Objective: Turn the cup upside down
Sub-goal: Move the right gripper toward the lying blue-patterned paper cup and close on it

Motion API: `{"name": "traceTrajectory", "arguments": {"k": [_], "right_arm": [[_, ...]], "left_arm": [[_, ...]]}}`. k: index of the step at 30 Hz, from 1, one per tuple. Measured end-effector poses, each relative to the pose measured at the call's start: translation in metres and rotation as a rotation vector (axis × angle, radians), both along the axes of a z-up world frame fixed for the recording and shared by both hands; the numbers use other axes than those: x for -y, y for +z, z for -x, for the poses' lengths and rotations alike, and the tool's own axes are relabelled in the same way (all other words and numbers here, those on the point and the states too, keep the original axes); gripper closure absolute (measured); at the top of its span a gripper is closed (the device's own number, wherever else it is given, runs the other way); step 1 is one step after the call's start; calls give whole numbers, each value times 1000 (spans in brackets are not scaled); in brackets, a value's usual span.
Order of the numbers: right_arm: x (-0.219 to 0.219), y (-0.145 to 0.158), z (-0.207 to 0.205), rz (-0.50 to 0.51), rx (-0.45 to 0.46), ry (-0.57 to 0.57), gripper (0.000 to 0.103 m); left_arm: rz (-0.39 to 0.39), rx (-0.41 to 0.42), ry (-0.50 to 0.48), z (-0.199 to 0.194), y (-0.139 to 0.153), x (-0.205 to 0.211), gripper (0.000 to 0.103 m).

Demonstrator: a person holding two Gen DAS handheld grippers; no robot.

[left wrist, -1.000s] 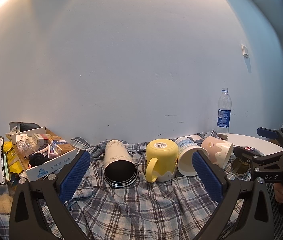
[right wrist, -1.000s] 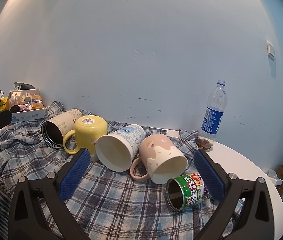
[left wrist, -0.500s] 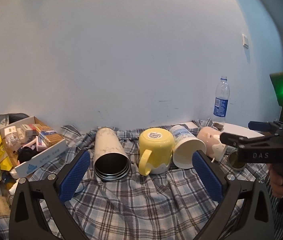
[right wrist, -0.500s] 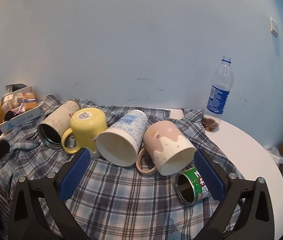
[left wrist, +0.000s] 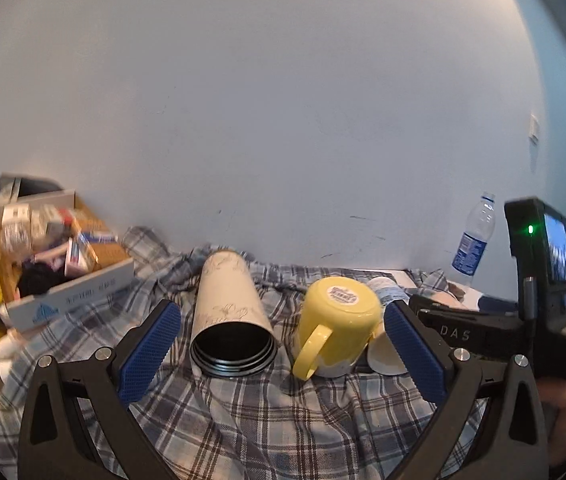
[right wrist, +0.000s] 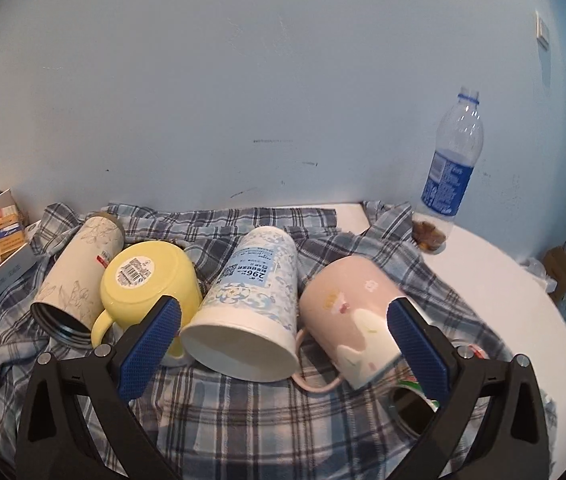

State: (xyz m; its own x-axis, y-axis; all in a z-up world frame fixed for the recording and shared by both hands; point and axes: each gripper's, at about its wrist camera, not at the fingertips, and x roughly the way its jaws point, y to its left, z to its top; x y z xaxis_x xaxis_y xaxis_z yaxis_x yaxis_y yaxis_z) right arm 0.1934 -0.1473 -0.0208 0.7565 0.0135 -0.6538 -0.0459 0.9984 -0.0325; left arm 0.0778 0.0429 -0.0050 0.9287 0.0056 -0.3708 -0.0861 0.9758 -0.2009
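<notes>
Several cups lie on a plaid cloth (right wrist: 243, 420). A cream tumbler (left wrist: 229, 320) (right wrist: 75, 280) lies on its side, mouth toward me. A yellow mug (left wrist: 339, 328) (right wrist: 151, 284) stands upside down. A white-and-blue cup (right wrist: 255, 304) and a pink mug (right wrist: 351, 316) lie on their sides. My left gripper (left wrist: 279, 352) is open and empty, just short of the tumbler and yellow mug. My right gripper (right wrist: 283, 348) is open and empty, its fingers either side of the white-and-blue cup and pink mug. The right gripper's body also shows in the left wrist view (left wrist: 483, 332).
A green can (right wrist: 415, 400) lies on its side behind my right finger. A water bottle (right wrist: 451, 176) stands on the white round table (right wrist: 515, 300) at the back right. A cardboard box of clutter (left wrist: 55, 264) sits at the left. A wall is close behind.
Both grippers have moved forward and down toward the cups, which look larger and closer. The cups have not moved. Both stay open.
</notes>
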Motion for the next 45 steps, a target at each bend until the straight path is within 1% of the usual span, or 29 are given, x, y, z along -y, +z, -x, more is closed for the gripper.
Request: {"name": "traceTrajectory", "arguments": {"k": [2, 4, 7, 9, 11, 13, 15, 16, 17, 18, 19, 20, 21, 22, 24, 25, 26, 28, 30, 31, 34, 36, 38, 41, 42, 43, 45], "right_arm": [[-5, -9, -8, 5, -27, -9, 0], [-10, -20, -15, 17, -60, -21, 0], [-17, -32, -20, 38, -86, -4, 1], [-22, -34, -19, 55, -86, 17, 5], [-24, -33, -17, 40, -103, 48, 22], [-25, -33, -15, 26, -129, 74, 28], [-25, -31, -10, 42, -128, 76, 30], [-25, -28, -6, 46, -124, 79, 33], [-23, -26, -2, 47, -117, 88, 39], [-22, -22, 3, 48, -111, 99, 42], [-21, -18, 8, 50, -104, 112, 51], [-20, -14, 14, 52, -97, 125, 62], [-19, -10, 19, 55, -96, 138, 66], [-18, -7, 23, 57, -108, 153, 68], [-16, -7, 25, 60, -134, 173, 67], [-14, -7, 25, 48, -133, 173, 56], [-10, -6, 25, 33, -117, 160, 37], [-3, -2, 25, 3, -65, 115, 22], [-1, 1, 20, -27, -36, 95, 15], [-2, 0, 15, -18, -38, 85, 11], [-8, -10, 1, 38, -57, 63, 10], [-9, -24, -9, 57, -100, 69, 10], [-8, -39, -14, 65, -144, 62, 10], [-8, -56, -16, 46, -193, 60, 10], [-8, -60, -16, 51, -199, 64, 12], [-8, -62, -16, 58, -202, 69, 15], [-9, -62, -12, 72, -193, 75, 16]], "left_arm": [[14, 9, 5, -1, -2, -5, 0], [6, 14, 2, 0, -3, -5, 0], [-29, 1, -18, -3, -4, 3, 0], [-52, -17, -35, -5, -7, 10, 0], [-63, -29, -43, -7, -9, 13, 0], [-65, -35, -43, -8, -10, 13, 0], [-59, -33, -39, -7, -10, 12, 0], [-55, -31, -37, -6, -11, 11, 0], [-52, -30, -35, -7, -10, 10, 0], [-49, -28, -33, -6, -10, 10, 0], [-47, -25, -32, -5, -10, 9, 0], [-45, -20, -33, -4, -9, 9, 0], [-44, -12, -38, -2, -9, 9, 0], [-46, -2, -41, 0, -8, 9, 0], [-62, 11, -39, 3, -6, 12, 0], [-75, 13, -37, 4, -5, 15, 0], [-83, 14, -37, 5, -5, 16, 0], [-89, 20, -43, 6, -4, 18, 0], [-88, 25, -45, 7, -4, 18, 0], [-87, 23, -48, 7, -4, 17, 0], [-84, -12, -54, 0, -7, 17, 0], [-82, -38, -59, -4, -11, 18, 0], [-86, -61, -59, -8, -13, 19, 0], [-97, -79, -70, -11, -16, 22, 0], [-102, -83, -71, -12, -17, 23, 0], [-108, -87, -71, -12, -17, 25, 0], [-115, -89, -70, -12, -18, 26, 0]]}}
